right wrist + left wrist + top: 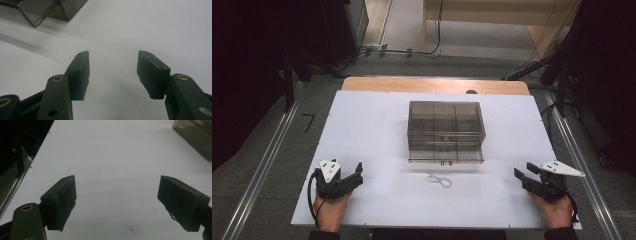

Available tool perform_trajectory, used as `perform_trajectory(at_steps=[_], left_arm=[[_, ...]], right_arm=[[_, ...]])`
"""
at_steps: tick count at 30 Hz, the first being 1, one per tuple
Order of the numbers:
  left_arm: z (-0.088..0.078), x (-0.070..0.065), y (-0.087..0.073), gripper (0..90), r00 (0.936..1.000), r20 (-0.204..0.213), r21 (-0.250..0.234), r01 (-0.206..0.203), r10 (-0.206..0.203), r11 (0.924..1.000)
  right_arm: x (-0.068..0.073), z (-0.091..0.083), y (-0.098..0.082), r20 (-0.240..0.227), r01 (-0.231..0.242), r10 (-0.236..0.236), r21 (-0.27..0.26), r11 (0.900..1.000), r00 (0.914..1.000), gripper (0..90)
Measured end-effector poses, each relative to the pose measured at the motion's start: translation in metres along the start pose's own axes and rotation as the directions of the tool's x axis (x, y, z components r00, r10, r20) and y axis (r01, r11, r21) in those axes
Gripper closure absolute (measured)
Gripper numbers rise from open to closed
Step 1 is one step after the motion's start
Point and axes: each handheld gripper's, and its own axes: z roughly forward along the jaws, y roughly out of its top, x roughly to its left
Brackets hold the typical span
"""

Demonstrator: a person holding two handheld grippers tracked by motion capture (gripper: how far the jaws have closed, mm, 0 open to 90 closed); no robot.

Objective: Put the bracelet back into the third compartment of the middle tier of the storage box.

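Between the wide-fingered left gripper (357,175) and right gripper (521,172) lie a white loop (441,180) and smoky box (446,131).

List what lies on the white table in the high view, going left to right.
left gripper → small white looped object with the smoky clear compartment box behind it → right gripper.

Left gripper (117,203) fingers (61,201) wide apart above white table (112,157), smoky clear box (197,138) corner at upper right.
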Motion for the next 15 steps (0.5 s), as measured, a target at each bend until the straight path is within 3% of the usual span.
perform_trajectory(at_steps=[15], left_arm=[[-0.0004,0.0010,-0.0002,15.6,1.0000,-0.003,-0.003,0.005,-0.005,1.0000]], right_arm=[[0.0074,0.0010,0.0016,-0.028,0.023,-0.023,-0.007,1.000,0.9993,42.0]])
